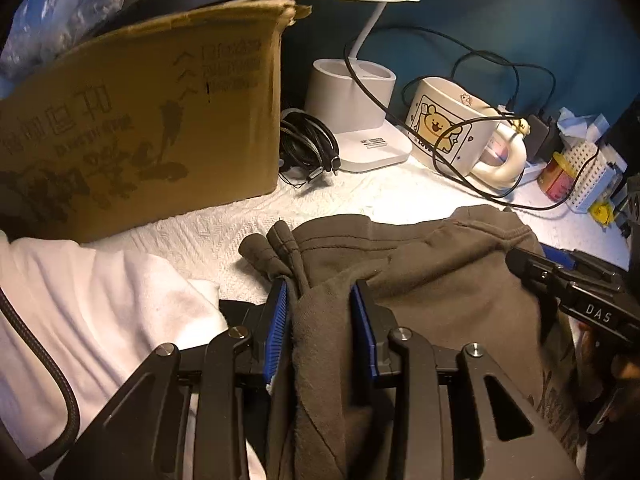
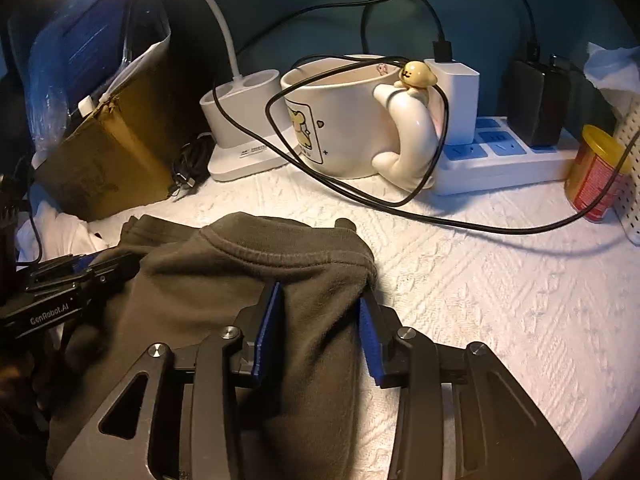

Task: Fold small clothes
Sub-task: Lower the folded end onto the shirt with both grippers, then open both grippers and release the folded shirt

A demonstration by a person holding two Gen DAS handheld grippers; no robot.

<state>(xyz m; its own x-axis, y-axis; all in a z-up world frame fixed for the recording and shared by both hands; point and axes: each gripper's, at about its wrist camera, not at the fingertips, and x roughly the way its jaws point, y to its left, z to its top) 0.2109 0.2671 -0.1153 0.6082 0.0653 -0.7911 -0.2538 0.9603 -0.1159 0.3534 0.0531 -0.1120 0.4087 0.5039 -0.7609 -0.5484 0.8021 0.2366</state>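
Biggest thing here is the surface (image 2: 500, 300), covered in a white textured cloth that runs off the frame on the near side. Next is the cardboard box (image 1: 140, 120) at the back left; its top is cut off and the print on its side is too dark to read properly. A blue plastic bag (image 1: 60, 4) sticks out behind it, mostly out of view.

The task's thing, a grey-brown garment (image 2: 248, 264), lies bunched near the front middle of the surface, with a ribbed hem showing at the far edge. Its near part is buried under the gripper bodies, so I can't tell what kind of garment it is. Some white fabric (image 1: 100, 300) sits just left of it, partly hidden.

The left hand-held gripper (image 1: 322, 316) is partly open with a fold of the garment and its drawstring ends between the blue pads; the cloth looks pinched there. The right hand-held gripper (image 2: 320, 320) is spread wider, straddling the garment, and its right pad looks clear of the cloth, so it's not really gripping.

Behind: a white lamp base (image 2: 240, 128), a cartoon mug (image 2: 344, 120), a power strip (image 2: 504, 160) with chargers, black cables looped over everything, and a small red can (image 2: 592, 176) cut off by a white perforated holder.
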